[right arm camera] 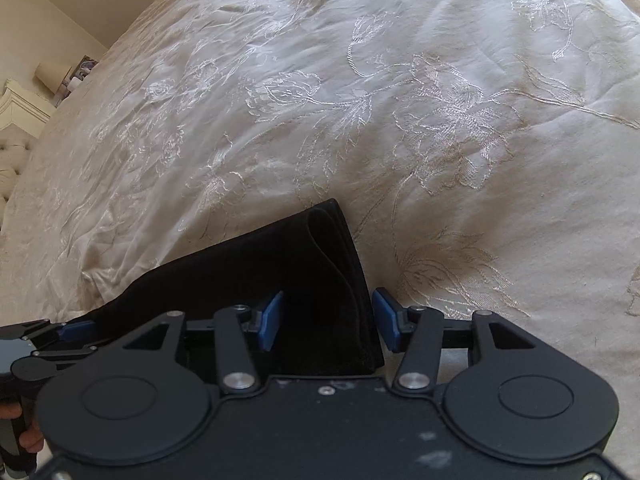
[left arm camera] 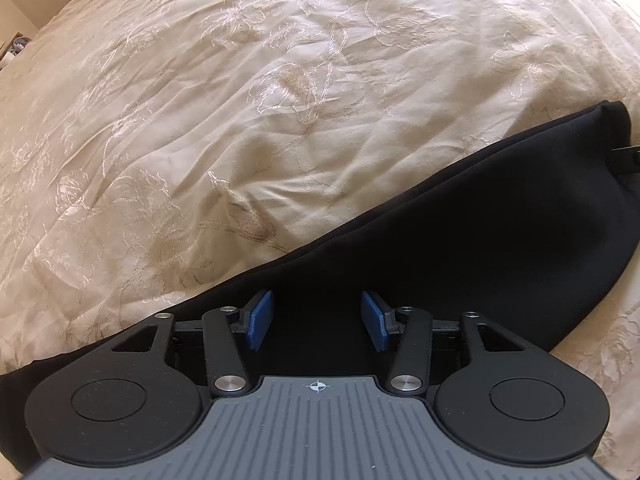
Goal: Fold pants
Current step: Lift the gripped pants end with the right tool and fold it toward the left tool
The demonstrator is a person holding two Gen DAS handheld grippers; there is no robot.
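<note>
Pants (left arm camera: 460,220) lie folded on bedspread (left arm camera: 280,100); both hand-held grippers, left (left arm camera: 318,320) and right (right arm camera: 328,322), gape, seemingly gripping nothing.

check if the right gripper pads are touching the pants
Apart. The right wrist view shows the right gripper open around the black pants end, with gaps beside both blue pads.

A home bedroom; embroidered bedspread (right arm camera: 360,120), tufted headboard (right arm camera: 12,160).
</note>
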